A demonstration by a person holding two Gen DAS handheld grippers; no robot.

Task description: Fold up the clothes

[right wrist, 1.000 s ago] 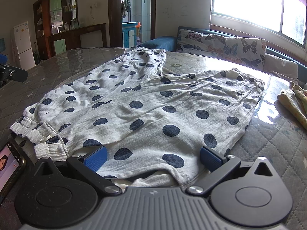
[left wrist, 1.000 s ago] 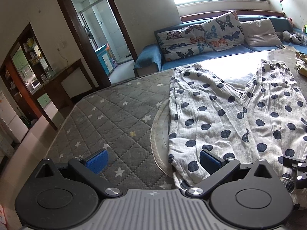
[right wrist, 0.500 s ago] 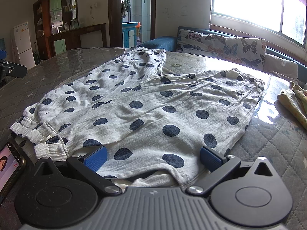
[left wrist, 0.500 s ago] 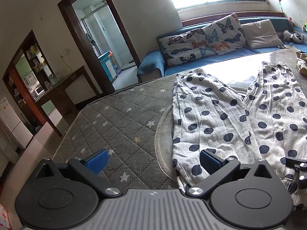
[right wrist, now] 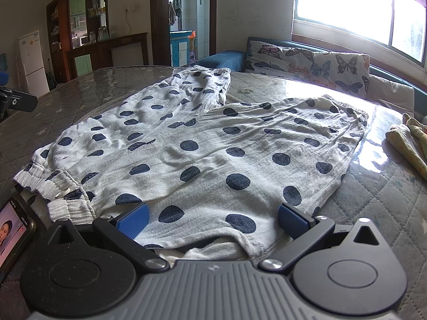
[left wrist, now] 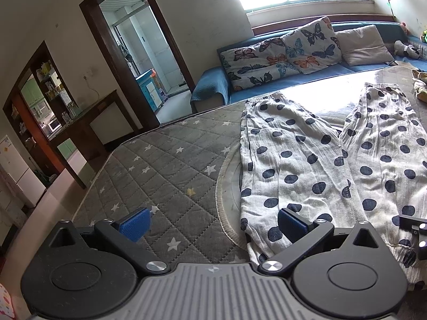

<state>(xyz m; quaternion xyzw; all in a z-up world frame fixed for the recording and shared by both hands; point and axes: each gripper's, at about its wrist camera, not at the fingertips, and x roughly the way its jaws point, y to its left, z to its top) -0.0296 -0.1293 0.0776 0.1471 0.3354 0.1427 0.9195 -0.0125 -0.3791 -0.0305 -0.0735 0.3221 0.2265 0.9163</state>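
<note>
- The left hand-held gripper [left wrist: 212, 224] has its blue pads wide apart and holds nothing. Its left pad is above the grey quilted mattress with white stars [left wrist: 165, 165]; its right pad is over the near left edge of the trousers.
- A phone with a lit screen [right wrist: 13, 229] lies at the near left corner in the right wrist view, just beside the waistband.
- The white cotton trousers with dark blue dots [right wrist: 213, 154] lie flat on the mattress, waistband near, the two legs spread towards the far side.
- The right hand-held gripper [right wrist: 212, 221] is also wide apart, empty, with the near hem of the trousers between its pads.
- A yellowish cloth [right wrist: 408, 144] lies on the right, apart from the trousers.
- A blue sofa with butterfly cushions [left wrist: 280, 53] stands far behind the bed.
</note>
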